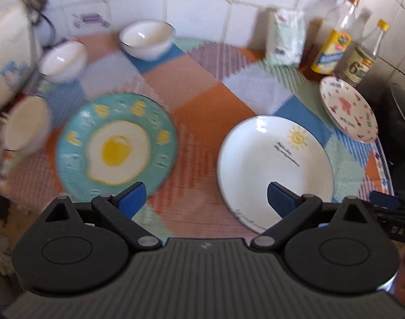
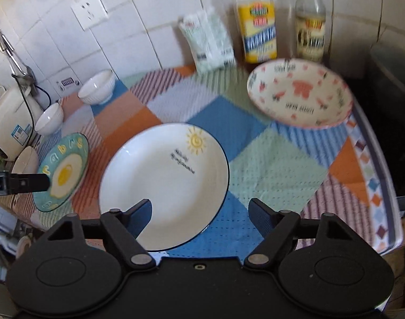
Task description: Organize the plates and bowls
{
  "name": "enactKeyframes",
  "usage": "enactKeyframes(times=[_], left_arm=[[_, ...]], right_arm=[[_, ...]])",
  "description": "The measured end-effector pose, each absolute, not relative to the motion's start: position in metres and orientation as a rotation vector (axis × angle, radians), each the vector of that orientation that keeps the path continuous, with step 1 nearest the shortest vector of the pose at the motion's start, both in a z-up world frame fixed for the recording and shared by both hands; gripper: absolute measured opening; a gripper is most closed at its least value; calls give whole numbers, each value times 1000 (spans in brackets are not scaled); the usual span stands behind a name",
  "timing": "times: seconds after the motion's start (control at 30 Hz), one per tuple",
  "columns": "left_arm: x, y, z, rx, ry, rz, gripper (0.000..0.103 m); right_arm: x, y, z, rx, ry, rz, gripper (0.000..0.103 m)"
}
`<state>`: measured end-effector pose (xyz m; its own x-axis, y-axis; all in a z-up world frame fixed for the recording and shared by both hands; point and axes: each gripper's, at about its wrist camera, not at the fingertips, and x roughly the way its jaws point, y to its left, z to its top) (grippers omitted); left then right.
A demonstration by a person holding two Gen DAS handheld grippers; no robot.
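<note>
Nothing stacked yet: both the left gripper (image 1: pixel 203 199) and right gripper (image 2: pixel 201 214) hover spread and empty over the bench (image 2: pixel 271 170), with egg plate (image 1: pixel 117 145), sun plate (image 2: pixel 164 183), pink-print plate (image 2: pixel 299 93) and white bowls (image 1: pixel 146 37) scattered apart.

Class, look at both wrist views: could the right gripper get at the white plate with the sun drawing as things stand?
Probably yes. The right gripper is open and empty, and the white plate with the sun drawing lies flat on the patchwork cloth just ahead, with nothing between them.
</note>
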<state>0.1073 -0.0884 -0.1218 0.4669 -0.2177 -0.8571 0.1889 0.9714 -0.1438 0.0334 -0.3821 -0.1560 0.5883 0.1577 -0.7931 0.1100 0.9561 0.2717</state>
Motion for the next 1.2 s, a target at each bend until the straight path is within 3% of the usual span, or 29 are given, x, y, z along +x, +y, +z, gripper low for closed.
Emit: enactKeyframes(times=[0.17,0.3,0.37,0.43,0.53,0.6,0.67,0.8,0.83,0.87,1.03,1.2], left_arm=[[120,-103,-153,-17,1125,-271,98],[124,-107,-176,-28,1176,-282,86],[124,-108,-189,-28,1199,-290,74],[124,-108,-200,-13,1201,-295,52],[127,-103,-207,-48,1199,-299,43],[129,-100,-207,-63,1192,-313,39],[132,-99,-209,-66,1190,-324,39],[139,-96,-212,-114,1235,-375,32],[141,-95,-215,-129,1254,-402,28],[142,-94,-218,-150,1266,-409,28],[145,-106,-216,-113,1257,-422,16],[150,-106,-220,-150,1268,-406,16]], right_arm=[[57,-404,-193,403,1019,72,78],[67,-412,-209,434,1024,124,69],[71,-414,-216,431,1010,124,61],[72,-413,-222,392,994,69,61],[73,-415,-224,387,958,66,60],[75,-416,-224,397,953,79,59],[79,-415,-225,387,956,102,46],[91,-416,-224,410,1019,90,35],[92,-418,-225,440,1033,85,21],[93,-420,-226,475,1043,86,15],[91,-426,-234,567,1043,114,13],[94,-437,-244,658,1035,162,12]])
